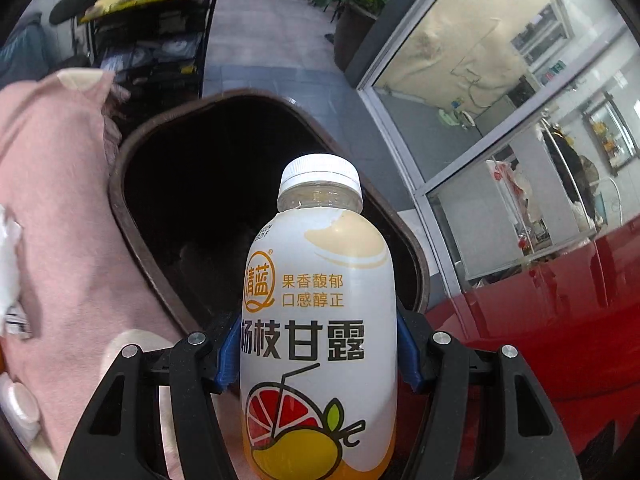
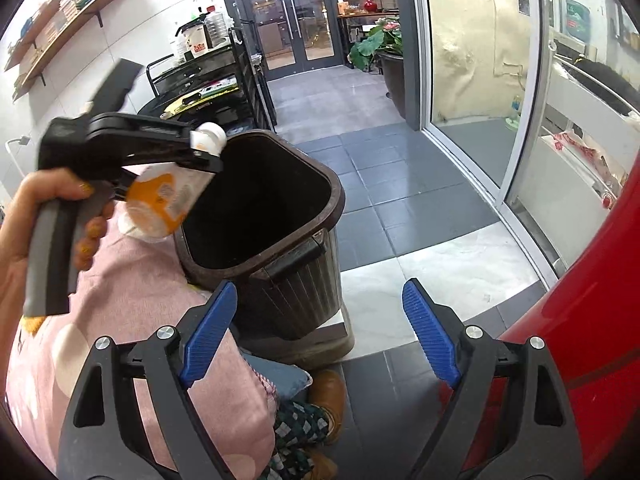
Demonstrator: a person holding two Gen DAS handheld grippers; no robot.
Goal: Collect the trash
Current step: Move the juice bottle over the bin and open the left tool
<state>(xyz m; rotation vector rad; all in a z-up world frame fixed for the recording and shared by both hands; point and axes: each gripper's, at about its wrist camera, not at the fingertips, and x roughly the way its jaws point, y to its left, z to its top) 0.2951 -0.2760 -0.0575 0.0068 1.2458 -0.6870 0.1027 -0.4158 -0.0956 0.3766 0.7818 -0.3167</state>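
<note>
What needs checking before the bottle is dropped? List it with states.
1. Left gripper shut on bottle: ok.
2. Bottle cap on: ok.
3. Bin mouth open, no lid in the way: ok.
4. Bottle fully over the bin mouth: not ok, only its cap end reaches past the rim.
5. Right gripper open, empty and away from the bin mouth: ok.
6. Room left inside bin: cannot tell, interior dark.

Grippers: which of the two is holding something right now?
The left gripper: its blue pads are clamped on the white juice bottle, held at the brown trash bin. The right gripper is open, with nothing between its fingers.
</note>
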